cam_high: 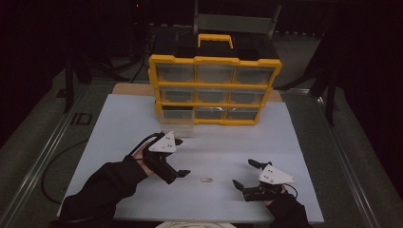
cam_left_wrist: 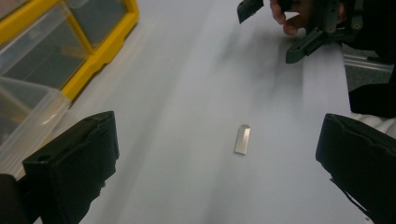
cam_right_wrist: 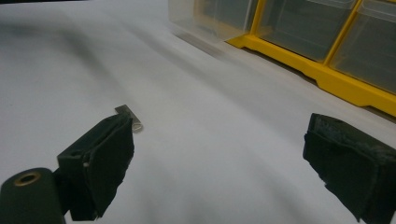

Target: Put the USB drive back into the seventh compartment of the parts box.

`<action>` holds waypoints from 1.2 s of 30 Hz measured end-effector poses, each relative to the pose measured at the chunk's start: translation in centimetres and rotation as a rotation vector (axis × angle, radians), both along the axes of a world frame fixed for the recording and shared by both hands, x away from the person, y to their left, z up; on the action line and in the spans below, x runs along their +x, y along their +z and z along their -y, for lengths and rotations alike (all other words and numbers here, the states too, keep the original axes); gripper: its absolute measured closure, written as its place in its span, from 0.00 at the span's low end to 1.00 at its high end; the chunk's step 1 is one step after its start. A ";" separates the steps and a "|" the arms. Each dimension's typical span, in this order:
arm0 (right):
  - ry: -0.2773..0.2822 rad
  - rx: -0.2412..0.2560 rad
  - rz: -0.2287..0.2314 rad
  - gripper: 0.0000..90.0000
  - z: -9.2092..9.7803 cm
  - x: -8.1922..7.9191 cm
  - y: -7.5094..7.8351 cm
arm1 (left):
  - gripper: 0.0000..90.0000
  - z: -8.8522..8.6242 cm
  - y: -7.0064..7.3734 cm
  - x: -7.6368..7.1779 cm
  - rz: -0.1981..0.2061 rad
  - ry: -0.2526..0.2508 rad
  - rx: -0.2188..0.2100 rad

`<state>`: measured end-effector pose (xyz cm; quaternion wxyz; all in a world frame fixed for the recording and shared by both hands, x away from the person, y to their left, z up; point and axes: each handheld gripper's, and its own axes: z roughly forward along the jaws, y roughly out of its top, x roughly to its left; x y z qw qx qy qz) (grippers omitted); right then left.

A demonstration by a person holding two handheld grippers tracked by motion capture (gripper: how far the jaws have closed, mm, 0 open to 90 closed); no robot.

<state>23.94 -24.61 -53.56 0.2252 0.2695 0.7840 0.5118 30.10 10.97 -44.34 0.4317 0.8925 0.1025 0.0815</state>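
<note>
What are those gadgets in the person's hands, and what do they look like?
Two hand-held black grippers: the left gripper and right gripper each carry a pale grey three-cornered plate on top and two chunky black fingers. A dark cable trails from the left one. The person wears black sleeves.

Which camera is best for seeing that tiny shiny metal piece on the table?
The left gripper view. The metal piece lies whole and close on the white table, between the left claw's open jaws. In the right gripper view a jaw hides part of it, and in the high view it is just a small speck.
</note>
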 end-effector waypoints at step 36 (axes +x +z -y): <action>0.007 0.009 -0.006 0.10 0.1 0.0 0.0 | 0.00 5.4 -5.9 0.8 -0.091 -0.090 0.042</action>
